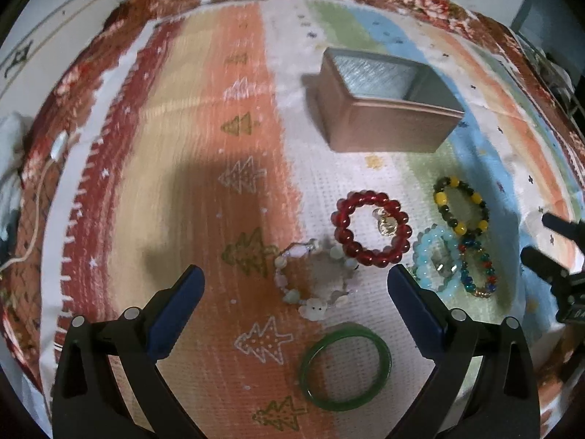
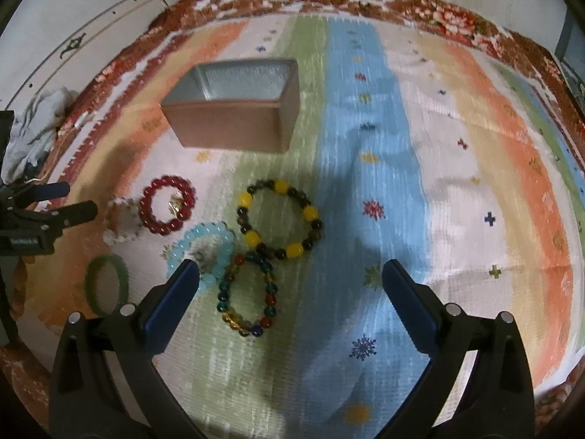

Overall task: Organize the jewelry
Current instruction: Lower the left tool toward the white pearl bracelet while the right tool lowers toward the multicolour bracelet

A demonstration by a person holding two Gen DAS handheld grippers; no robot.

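A: Both tools raised over a striped cloth [image 2: 457, 168], nothing gripped. Left gripper [image 1: 296, 289] with jaws spread wide, above a pale bead bracelet [image 1: 314, 281]. Right gripper [image 2: 290, 276] also spread wide, above a multicoloured bead bracelet [image 2: 248, 292].

B: Other jewelry?

A: Loose on the cloth, in one cluster. Red bead bracelet [image 1: 371, 228] with a small gold charm inside its loop, just beyond the pale one. Green bangle [image 1: 345, 366] nearest the left tool. Light blue bracelet [image 2: 203, 252] touching the multicoloured one; yellow-and-dark bracelet [image 2: 279, 219] just beyond both.

B: Container?

A: One open brown box [image 2: 234, 124] behind the cluster, apart from it. Grey lining visible, no jewelry seen inside.

B: Best way with the first pick?

A: Probably straight down over one side of a single loop, pinching across the beads. Worth avoiding the overlap of blue and multicoloured strands, likely to lift together.
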